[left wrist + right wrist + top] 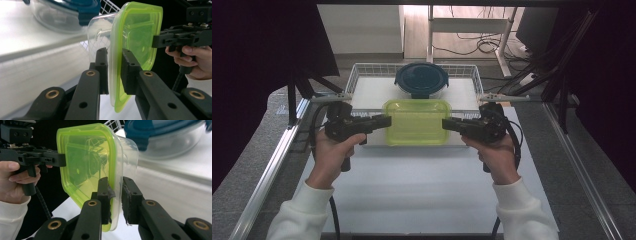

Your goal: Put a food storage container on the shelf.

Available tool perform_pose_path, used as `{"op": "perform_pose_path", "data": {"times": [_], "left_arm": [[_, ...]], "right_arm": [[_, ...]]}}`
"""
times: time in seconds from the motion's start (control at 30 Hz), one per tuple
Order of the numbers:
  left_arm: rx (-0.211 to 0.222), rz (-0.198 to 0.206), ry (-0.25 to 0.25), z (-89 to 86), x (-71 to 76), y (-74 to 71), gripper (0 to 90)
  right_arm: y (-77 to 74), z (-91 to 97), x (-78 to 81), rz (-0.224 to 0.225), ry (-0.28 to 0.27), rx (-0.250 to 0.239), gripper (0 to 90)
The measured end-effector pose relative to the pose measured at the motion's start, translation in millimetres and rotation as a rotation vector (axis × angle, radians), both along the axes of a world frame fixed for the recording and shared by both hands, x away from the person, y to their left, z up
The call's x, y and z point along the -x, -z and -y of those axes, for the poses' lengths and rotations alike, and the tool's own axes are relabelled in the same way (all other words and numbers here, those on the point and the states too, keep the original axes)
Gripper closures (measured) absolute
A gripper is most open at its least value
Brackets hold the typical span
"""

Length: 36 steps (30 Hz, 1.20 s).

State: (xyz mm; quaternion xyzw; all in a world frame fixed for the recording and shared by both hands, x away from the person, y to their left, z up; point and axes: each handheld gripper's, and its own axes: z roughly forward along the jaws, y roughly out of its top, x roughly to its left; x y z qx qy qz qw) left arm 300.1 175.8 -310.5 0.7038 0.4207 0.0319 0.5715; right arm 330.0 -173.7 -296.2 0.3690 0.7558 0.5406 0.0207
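A clear rectangular container with a lime-green lid [417, 121] hangs level above the white table, held at both short ends. My left gripper [387, 120] is shut on its left rim, and my right gripper [446, 123] is shut on its right rim. In the left gripper view my jaws [115, 56] pinch the lid's edge, the container [137, 32] runs away from me, and the right gripper [156, 41] clamps its far end. The right gripper view mirrors this: my own jaws [115, 183] grip the container [85, 157], with the left gripper [62, 160] at the far end.
Behind the held container, a round glass bowl with a dark blue lid [421, 79] sits in a white wire basket [362, 70] on a raised platform. The white tabletop [412, 185] spreads below, between metal rails. Dark curtains flank both sides.
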Motion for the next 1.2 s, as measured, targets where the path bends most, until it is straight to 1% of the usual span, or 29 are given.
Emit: {"op": "perform_pose_path", "data": {"times": [0.03,0.1,0.13,0.17,0.23,0.27,0.3,0.37,0.4,0.43,0.5,0.53,0.57,0.7,0.73,0.77,0.93,1.03,1.13,1.2], "left_arm": [[0.000,0.006,0.001,-0.3,-5.3,-5.1,78.5],[0.008,0.007,0.005,-0.6,-9.6,-10.5,78.5],[0.008,0.007,0.005,-0.6,-9.6,-10.5,78.5],[0.006,0.011,0.007,-1.1,-13.3,-16.1,78.4],[0.005,0.012,0.006,-1.5,-17.2,-21.6,78.5],[0.005,0.012,0.006,-1.5,-17.2,-21.6,78.5],[0.005,0.013,0.009,-2.5,-22.2,-26.9,78.5],[0.009,0.011,0.011,-2.9,-27.2,-31.7,78.7],[0.009,0.011,0.011,-2.9,-27.2,-31.7,78.8],[0.009,0.010,0.011,-2.5,-31.2,-35.5,78.9],[0.007,0.008,0.011,-2.1,-36.3,-39.9,79.0],[0.007,0.008,0.011,-2.1,-36.3,-39.9,79.0],[0.008,0.006,0.013,-2.0,-41.3,-42.7,79.0],[0.011,-0.001,0.014,-1.5,-52.3,-46.0,79.1],[0.011,-0.001,0.014,-1.5,-52.3,-46.0,79.1],[0.017,-0.007,0.014,-1.1,-57.4,-46.9,79.1],[0.018,-0.012,0.016,-0.6,-70.7,-48.9,79.1],[0.023,-0.030,0.013,0.0,-82.6,-48.9,79.5],[0.029,-0.052,0.006,0.4,-95.0,-47.8,79.5],[0.044,-0.081,0.004,-0.2,-105.5,-45.7,79.6]], "right_arm": [[-3.3,-0.1,-2.1,0.004,0.001,0.002,76.7],[-9.2,0.1,-6.9,0.004,0.000,-0.001,76.7],[-11.8,0.5,-9.6,0.004,-0.001,-0.004,76.7],[-14.4,0.8,-11.9,0.002,-0.005,-0.009,76.7],[-19.8,0.5,-15.8,0.008,-0.008,-0.006,76.7],[-19.8,0.5,-15.8,0.008,-0.008,-0.006,76.7],[-25.5,-0.3,-18.4,0.014,-0.006,-0.004,76.5],[-31.5,-0.7,-20.7,0.022,-0.005,-0.003,76.4],[-31.5,-0.7,-20.7,0.022,-0.005,-0.003,76.4],[-36.7,-0.5,-24.0,0.031,0.000,-0.007,76.4],[-40.9,-0.5,-27.2,0.035,0.004,-0.006,76.4],[-42.7,-0.5,-28.8,0.036,0.007,-0.006,76.4],[-44.3,-0.5,-30.7,0.036,0.007,-0.007,76.4],[-49.2,-0.2,-39.7,0.028,0.012,-0.001,76.4],[-49.2,-0.2,-39.7,0.028,0.012,-0.001,76.4],[-50.6,0.3,-45.3,0.019,0.013,-0.007,76.4],[-52.8,2.0,-57.6,-0.001,0.016,-0.021,76.4],[-54.4,1.5,-65.7,-0.010,0.024,-0.019,76.4],[-54.6,1.5,-76.2,-0.028,0.034,-0.019,76.4],[-53.9,0.9,-85.7,-0.051,0.040,-0.019,76.4]]}}
